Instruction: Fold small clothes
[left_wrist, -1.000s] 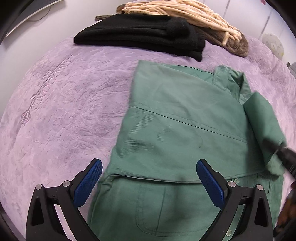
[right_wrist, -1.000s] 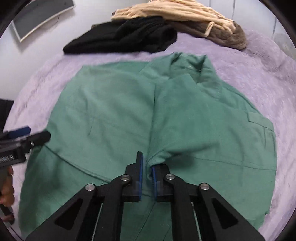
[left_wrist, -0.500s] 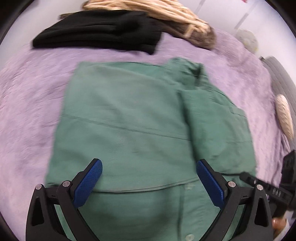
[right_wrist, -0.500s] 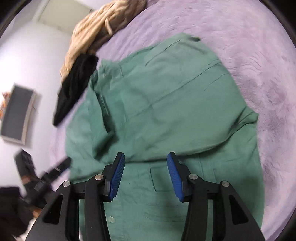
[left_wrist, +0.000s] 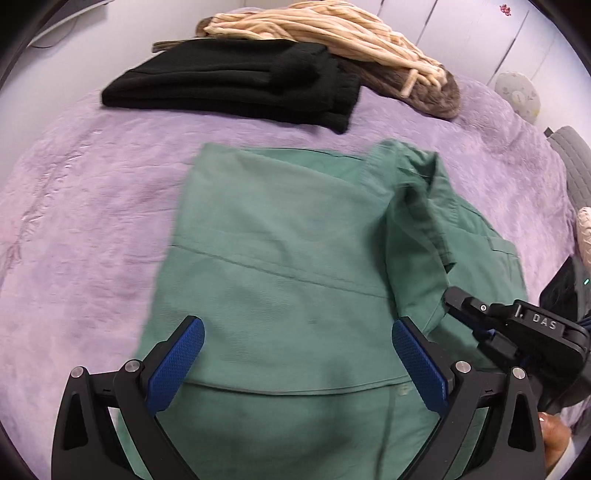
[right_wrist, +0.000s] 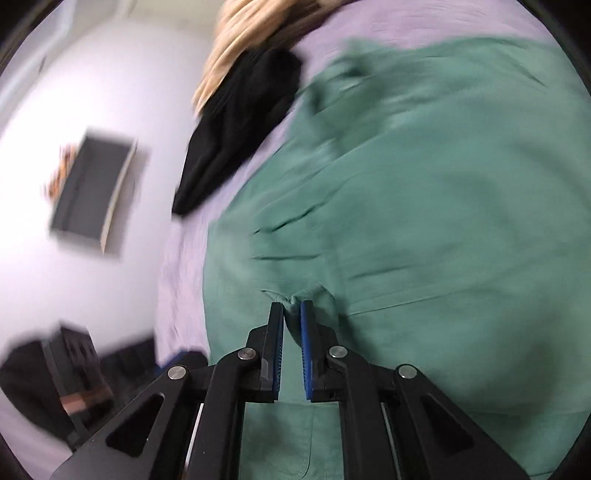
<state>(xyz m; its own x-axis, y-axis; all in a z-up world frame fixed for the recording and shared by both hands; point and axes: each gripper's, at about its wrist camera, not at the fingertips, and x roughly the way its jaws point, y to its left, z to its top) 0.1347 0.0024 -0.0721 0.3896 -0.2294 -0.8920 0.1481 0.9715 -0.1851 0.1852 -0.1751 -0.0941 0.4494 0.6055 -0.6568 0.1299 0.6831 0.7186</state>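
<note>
A green shirt (left_wrist: 277, 240) lies flat on the purple bedspread (left_wrist: 92, 221), its left side folded in and one sleeve laid down its right part. My left gripper (left_wrist: 297, 332) hovers open over the shirt's lower half, nothing between its blue pads (left_wrist: 177, 362). In the left wrist view my right gripper (left_wrist: 452, 295) sits at the sleeve's lower end. In its own blurred view the right gripper (right_wrist: 291, 306) is closing its jaws, with a small pinch of the green shirt (right_wrist: 443, 184) between the tips.
A folded black sweater (left_wrist: 236, 81) and a beige striped garment (left_wrist: 332, 33) over a brown one lie at the bed's far side. A pale pillow (left_wrist: 517, 96) and a grey cushion (left_wrist: 572, 158) are at the right. A dark panel (right_wrist: 92, 192) hangs on the white wall.
My right gripper let go of the sleeve, opened, swung and rolled, then came back to the sleeve's end and closed. The left gripper drifted sideways, still open.
</note>
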